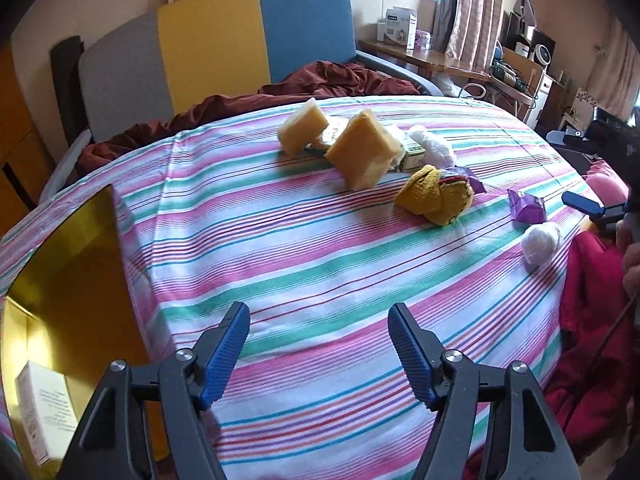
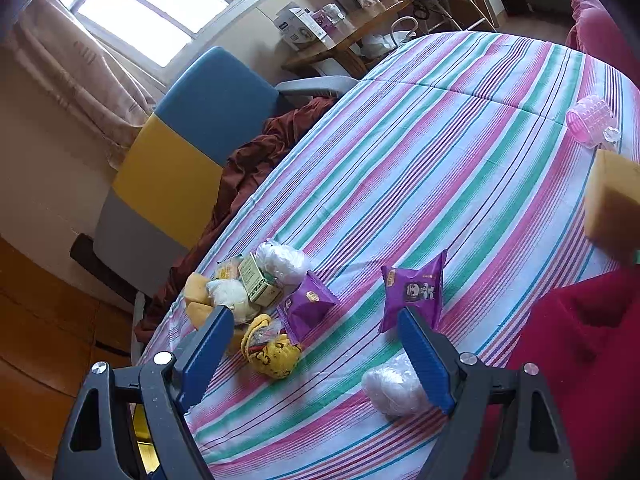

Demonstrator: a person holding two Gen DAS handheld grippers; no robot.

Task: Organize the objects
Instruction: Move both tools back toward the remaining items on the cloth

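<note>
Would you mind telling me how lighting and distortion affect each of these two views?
Left wrist view: the fisheye bows the striped tablecloth; the shiny gold box reflects light. Right wrist view: the bright window is blown out; the frame is tilted, with dark corners.

left wrist: close, angled down over striped cloth (image 1: 320, 264) | right wrist: same — both share yellow sock (image 1: 436, 198) (image 2: 272, 350)

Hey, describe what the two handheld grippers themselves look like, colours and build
Both match: the left gripper and right gripper have black plastic clamp-like arms with triangular cut-outs, silver round pivot bolts, and two blue fingers with finely ribbed inner pads. A thin dark cable trails by the right gripper.
</note>
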